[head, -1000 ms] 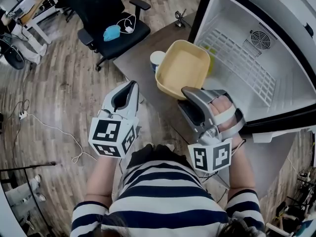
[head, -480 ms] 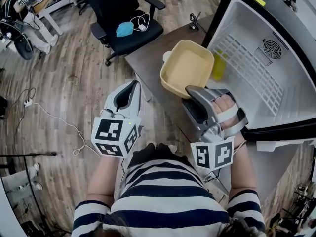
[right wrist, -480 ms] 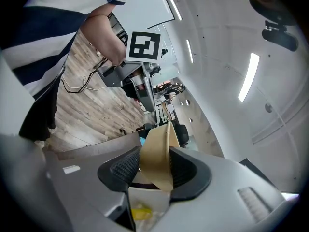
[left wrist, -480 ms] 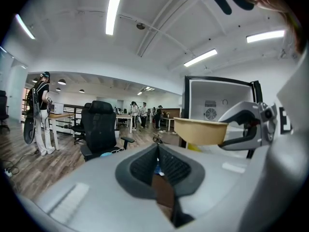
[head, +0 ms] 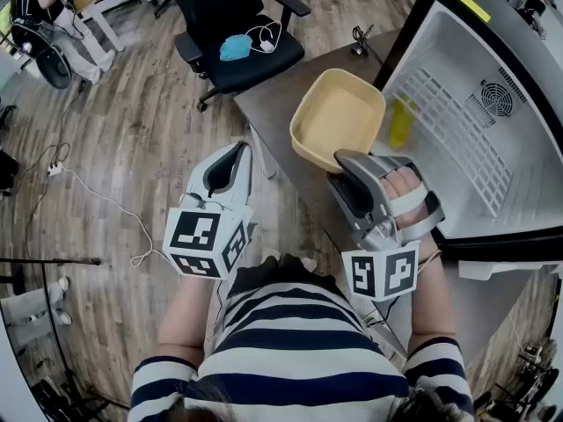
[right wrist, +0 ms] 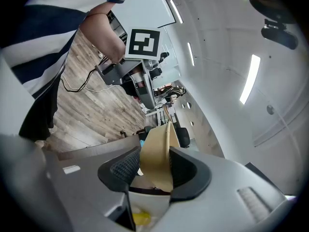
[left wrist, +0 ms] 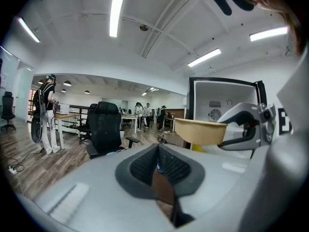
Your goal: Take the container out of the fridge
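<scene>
The yellow container [head: 338,117], an empty shallow tub, hangs in the air in front of the open fridge [head: 493,148], above the grey table. My right gripper [head: 339,161] is shut on its near rim. In the right gripper view the rim of the container [right wrist: 159,158] is pinched between the two dark pads. The left gripper view shows the container [left wrist: 200,131] from the side, off to the right. My left gripper [head: 230,158] hovers over the floor to the left, shut with nothing in it.
The fridge's white interior with its wire shelf [head: 449,112] holds a yellow bottle [head: 401,123] near the door side. A black office chair [head: 236,38] with a blue mask on its seat stands beyond the grey table [head: 281,104]. A cable [head: 97,200] lies on the wooden floor.
The container, held by my right gripper, has drawn a little farther out from the fridge opening. A white cup on the table has gone out of sight behind it. The left gripper stayed put.
</scene>
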Demonstrator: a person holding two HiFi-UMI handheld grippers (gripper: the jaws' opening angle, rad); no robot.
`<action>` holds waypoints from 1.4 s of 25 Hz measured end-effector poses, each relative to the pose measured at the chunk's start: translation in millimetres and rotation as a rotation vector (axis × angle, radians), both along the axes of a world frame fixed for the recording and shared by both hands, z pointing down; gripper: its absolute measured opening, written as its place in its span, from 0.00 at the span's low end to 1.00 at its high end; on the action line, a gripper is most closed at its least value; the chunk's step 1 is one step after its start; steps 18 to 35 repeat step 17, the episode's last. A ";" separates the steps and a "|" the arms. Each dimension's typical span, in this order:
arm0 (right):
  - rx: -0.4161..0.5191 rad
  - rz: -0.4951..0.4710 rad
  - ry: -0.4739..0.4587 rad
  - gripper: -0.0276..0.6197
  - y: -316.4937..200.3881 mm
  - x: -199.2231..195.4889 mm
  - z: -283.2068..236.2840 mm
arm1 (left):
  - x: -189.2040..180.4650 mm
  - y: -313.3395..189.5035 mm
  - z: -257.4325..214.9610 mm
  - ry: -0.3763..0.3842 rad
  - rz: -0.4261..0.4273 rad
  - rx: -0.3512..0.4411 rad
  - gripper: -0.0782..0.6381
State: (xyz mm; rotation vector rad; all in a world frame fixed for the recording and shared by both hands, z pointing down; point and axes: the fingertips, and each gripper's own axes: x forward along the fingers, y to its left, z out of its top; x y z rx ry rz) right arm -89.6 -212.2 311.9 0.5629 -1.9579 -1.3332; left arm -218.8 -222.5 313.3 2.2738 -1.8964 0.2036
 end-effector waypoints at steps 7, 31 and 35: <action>0.008 -0.019 -0.004 0.32 -0.2 -6.1 -2.9 | -5.4 2.5 -0.5 0.000 -0.018 0.001 0.11; -0.001 -0.029 -0.013 0.32 -1.7 -10.0 -4.2 | -6.6 3.0 0.7 0.006 -0.023 -0.001 0.11; -0.001 -0.029 -0.013 0.32 -1.7 -10.0 -4.2 | -6.6 3.0 0.7 0.006 -0.023 -0.001 0.11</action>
